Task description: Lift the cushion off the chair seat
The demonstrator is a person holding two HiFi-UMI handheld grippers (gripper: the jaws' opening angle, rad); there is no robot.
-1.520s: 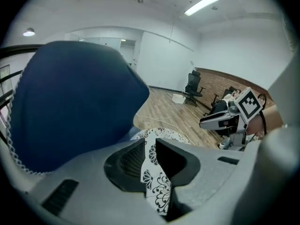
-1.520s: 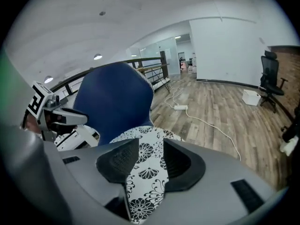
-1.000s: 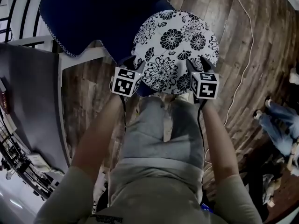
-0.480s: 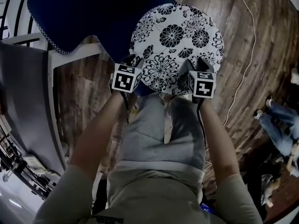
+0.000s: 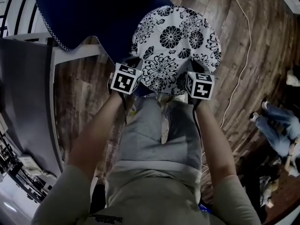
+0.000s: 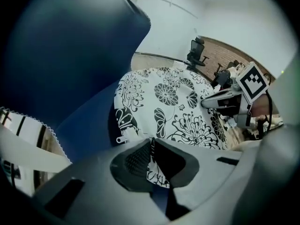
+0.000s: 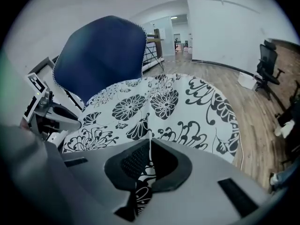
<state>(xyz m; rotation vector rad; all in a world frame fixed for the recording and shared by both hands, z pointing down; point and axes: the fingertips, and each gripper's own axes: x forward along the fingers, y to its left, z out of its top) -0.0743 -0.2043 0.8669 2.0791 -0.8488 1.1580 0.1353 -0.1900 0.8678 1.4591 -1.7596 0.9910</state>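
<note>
Round black-and-white floral cushion (image 5: 176, 46) on seat of dark blue chair (image 5: 93, 13), before backrest; chair on wooden plank floor (image 5: 272, 55), grey bench (image 5: 28, 102) left.

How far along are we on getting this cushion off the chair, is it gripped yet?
Done: both grippers are at the near edge of the floral cushion. In hand: the left gripper and right gripper have just been closing, and each now pinches a fold of its fabric. Left: the lift itself; the cushion lies on the blue chair, not yet raised.
</note>
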